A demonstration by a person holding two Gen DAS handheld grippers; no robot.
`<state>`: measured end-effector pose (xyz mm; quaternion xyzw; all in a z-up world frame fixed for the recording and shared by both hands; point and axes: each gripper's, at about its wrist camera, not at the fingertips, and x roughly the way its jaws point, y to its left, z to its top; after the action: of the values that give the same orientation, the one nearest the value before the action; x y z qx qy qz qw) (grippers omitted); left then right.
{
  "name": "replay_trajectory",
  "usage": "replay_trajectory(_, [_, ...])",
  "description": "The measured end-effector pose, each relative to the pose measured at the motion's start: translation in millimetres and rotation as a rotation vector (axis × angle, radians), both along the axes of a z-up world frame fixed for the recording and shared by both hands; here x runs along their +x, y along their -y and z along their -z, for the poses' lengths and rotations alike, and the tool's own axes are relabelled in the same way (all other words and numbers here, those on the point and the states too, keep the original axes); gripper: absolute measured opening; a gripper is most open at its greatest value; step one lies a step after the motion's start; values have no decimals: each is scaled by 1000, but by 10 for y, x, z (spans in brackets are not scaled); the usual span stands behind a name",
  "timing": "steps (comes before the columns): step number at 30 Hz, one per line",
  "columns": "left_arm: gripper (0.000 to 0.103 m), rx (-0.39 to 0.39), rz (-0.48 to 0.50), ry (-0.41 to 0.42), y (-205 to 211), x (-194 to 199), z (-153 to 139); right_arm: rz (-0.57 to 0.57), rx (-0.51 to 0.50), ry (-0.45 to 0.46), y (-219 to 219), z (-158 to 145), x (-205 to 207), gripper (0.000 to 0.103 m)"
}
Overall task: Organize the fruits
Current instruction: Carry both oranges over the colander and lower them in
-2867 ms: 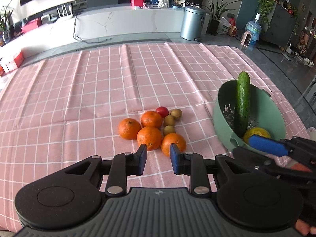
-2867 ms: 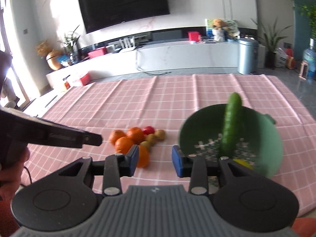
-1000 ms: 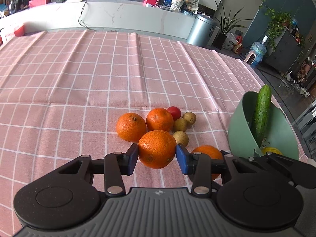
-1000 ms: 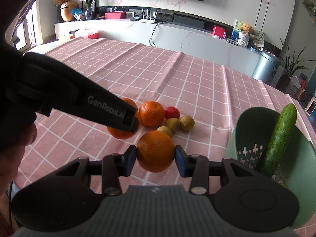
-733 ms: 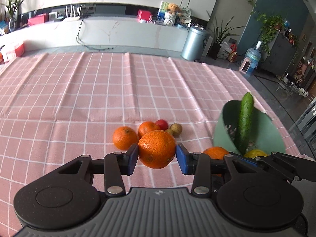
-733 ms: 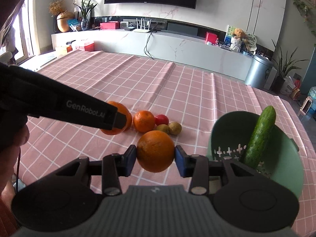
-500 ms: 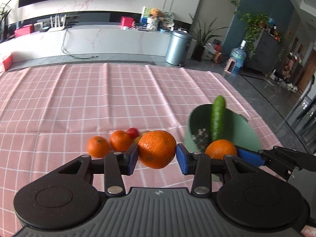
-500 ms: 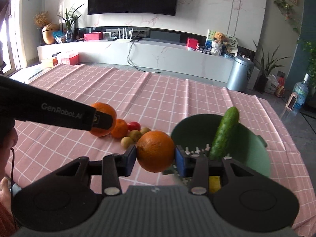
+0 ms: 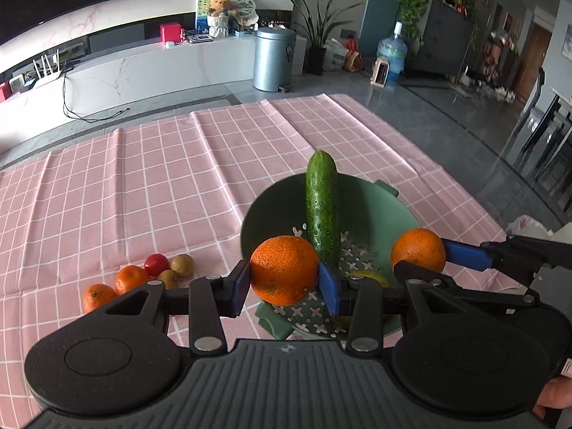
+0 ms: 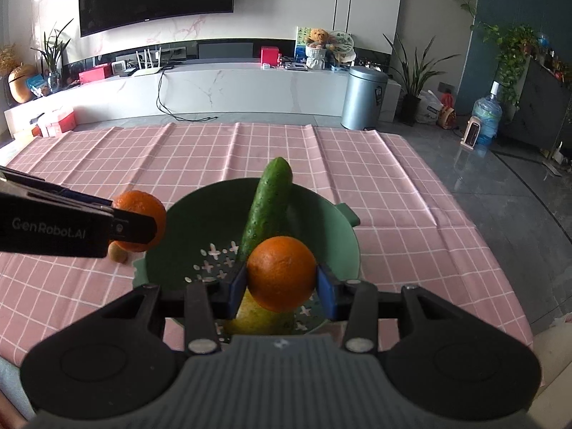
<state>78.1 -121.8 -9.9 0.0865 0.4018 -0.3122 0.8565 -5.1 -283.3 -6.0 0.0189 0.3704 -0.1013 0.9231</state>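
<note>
Left wrist view first: my left tongs (image 9: pixel 284 279) are clamped on an orange (image 9: pixel 284 274), blue pads pressed to both its sides, and I see it hanging over the near left rim of the green colander (image 9: pixel 404 214). To the right of that, over the colander's right rim, my right tongs (image 9: pixel 420 255) come in from the side with a second orange (image 9: pixel 418 254) pinched between them. From the right wrist camera I see the same grip head on: the right tongs (image 10: pixel 281 286) are closed partway around their orange (image 10: pixel 281 273), which sits above the colander's (image 10: pixel 343 250) perforated floor, and the left tongs (image 10: pixel 137 227) show at the colander's left edge carrying the other orange (image 10: pixel 143 216).

Inside the colander a cucumber (image 9: pixel 321 211) leans upright against the far wall, its tip poking above the rim, and a yellow fruit (image 10: pixel 257 316) lies on the floor near my side.

Left of the colander, on the pink checked tabletop (image 9: pixel 143 186), the loose fruit waits in a cluster: two small oranges (image 9: pixel 114 286), a red tomato (image 9: pixel 156 264) and two brownish round fruits (image 9: pixel 182 265), all close together and apart from the colander.

Beyond the colander and the tabletop's far edge stands a grey bin (image 9: pixel 273 59) on the floor.
</note>
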Motion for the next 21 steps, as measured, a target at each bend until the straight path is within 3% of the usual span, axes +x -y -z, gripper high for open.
replay_trajectory(21, [47, 177, 49, -19, 442, 270, 322, -60, 21, -120, 134, 357, 439, 39])
